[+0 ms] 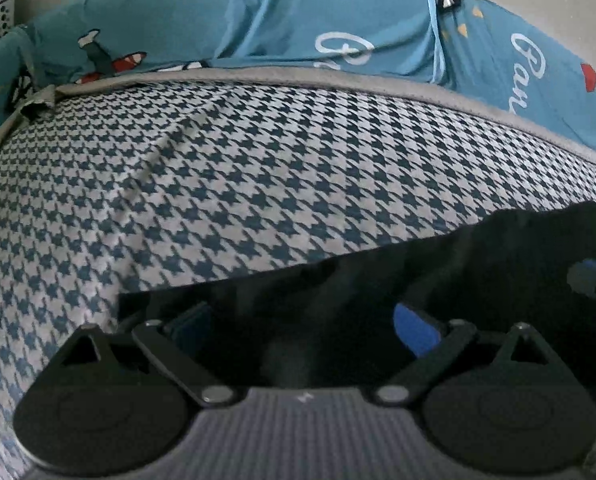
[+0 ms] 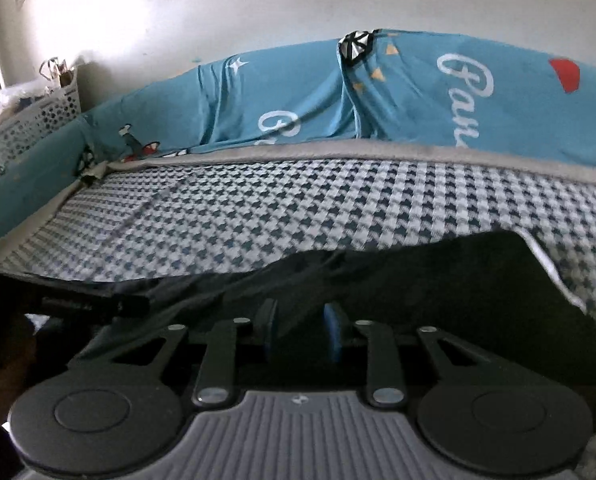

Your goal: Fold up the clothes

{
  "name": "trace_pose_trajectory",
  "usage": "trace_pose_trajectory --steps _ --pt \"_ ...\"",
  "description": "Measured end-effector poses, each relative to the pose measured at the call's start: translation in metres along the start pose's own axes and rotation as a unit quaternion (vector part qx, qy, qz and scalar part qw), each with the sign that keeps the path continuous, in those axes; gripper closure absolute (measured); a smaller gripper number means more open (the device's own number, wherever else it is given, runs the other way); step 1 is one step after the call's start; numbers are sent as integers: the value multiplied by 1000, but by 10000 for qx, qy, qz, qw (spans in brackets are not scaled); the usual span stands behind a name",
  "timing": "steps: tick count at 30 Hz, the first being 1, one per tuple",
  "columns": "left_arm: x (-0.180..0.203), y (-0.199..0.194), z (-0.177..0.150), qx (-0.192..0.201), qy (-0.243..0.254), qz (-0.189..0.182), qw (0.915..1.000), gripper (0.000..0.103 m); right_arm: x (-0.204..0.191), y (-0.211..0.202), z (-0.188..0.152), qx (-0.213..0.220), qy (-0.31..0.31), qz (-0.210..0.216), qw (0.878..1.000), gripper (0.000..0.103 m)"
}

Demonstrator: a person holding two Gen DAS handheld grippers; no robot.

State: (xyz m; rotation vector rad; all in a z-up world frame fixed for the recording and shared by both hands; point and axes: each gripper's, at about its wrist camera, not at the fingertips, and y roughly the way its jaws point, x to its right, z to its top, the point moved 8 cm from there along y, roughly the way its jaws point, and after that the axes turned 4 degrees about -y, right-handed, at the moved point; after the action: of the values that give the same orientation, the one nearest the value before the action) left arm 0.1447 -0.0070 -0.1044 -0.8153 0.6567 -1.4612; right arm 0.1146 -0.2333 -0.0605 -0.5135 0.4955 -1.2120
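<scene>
Dark garment (image 1: 378, 280) lies near on houndstooth bed cover (image 1: 257, 160), so left wrist view shows left gripper (image 1: 306, 324) spread wide, nothing pinched, prob just let go.

Right wrist view: right gripper (image 2: 300, 326) pinched on garment's near fold, guessing to drag it over.

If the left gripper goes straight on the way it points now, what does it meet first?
Most likely the dark garment, which lies right in front of the open left gripper and under its fingers. Beyond it is only the houndstooth bed cover. Depth is hard to judge in this fisheye view.
</scene>
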Motion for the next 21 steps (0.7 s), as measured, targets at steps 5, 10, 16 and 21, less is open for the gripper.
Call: trace_pose_trajectory --steps 5,10,16,21 --pt "10 8 -3 -154 79 17 9998 7 10 15 5 -52 15 -108 9999 79" --pt "16 13 -3 -249 81 41 9997 5 21 31 10 -112 47 -199 9997 79" --pt "19 19 2 -338 14 133 9993 0 35 57 9 -295 77 -434 9986 79" --pt "22 28 8 -258 106 311 9991 0 45 70 10 -314 129 -682 9971 81"
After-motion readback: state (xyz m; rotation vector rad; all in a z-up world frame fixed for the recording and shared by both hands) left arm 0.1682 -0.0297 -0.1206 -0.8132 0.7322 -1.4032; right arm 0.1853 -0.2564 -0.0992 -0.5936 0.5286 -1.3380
